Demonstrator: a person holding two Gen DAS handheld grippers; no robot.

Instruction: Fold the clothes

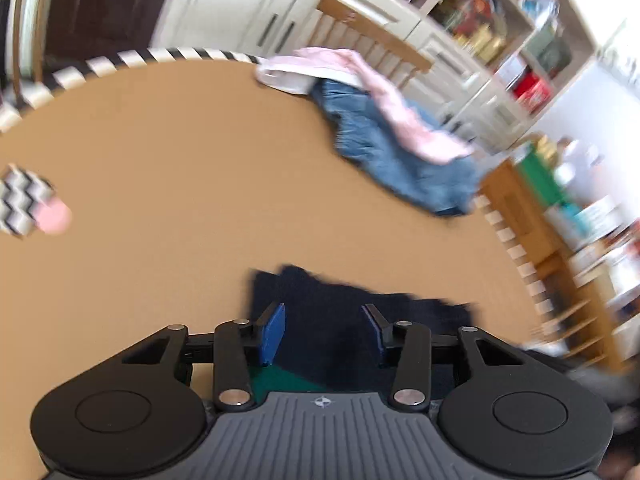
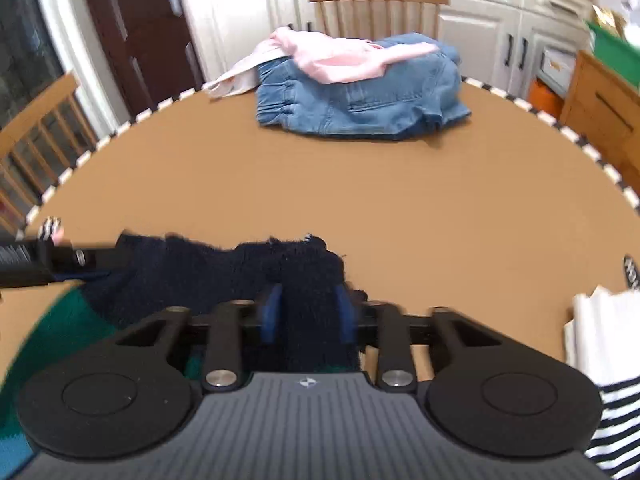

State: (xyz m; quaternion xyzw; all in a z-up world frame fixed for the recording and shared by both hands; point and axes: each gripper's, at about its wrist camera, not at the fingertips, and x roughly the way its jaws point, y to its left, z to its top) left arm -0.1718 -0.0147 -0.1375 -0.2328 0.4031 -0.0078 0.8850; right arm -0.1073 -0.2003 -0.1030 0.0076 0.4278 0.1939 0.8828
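1. Garment: a dark navy knit garment (image 2: 224,268) with a green section lies at the lower centre of the right wrist frame, on the near edge of the brown worktop (image 2: 360,200).
2. Right hand-held gripper (image 2: 308,312): its blue pads are pressed against a bunched fold of the navy knit, clamping it.
3. Left hand-held gripper (image 1: 326,330): its jaws stand apart with navy cloth lying between the pads; whether the pads touch the cloth cannot be told, as the frame is blurred.
4. Upper centre of the right wrist frame: a pair of blue jeans (image 2: 360,96) at the far worktop edge, with a pink garment (image 2: 336,58) draped over them.
5. Behind the jeans: a wooden chair (image 2: 378,4) and white cabinets (image 2: 240,20).
6. Lower right of the frame: a black-and-white striped cloth (image 2: 616,420).
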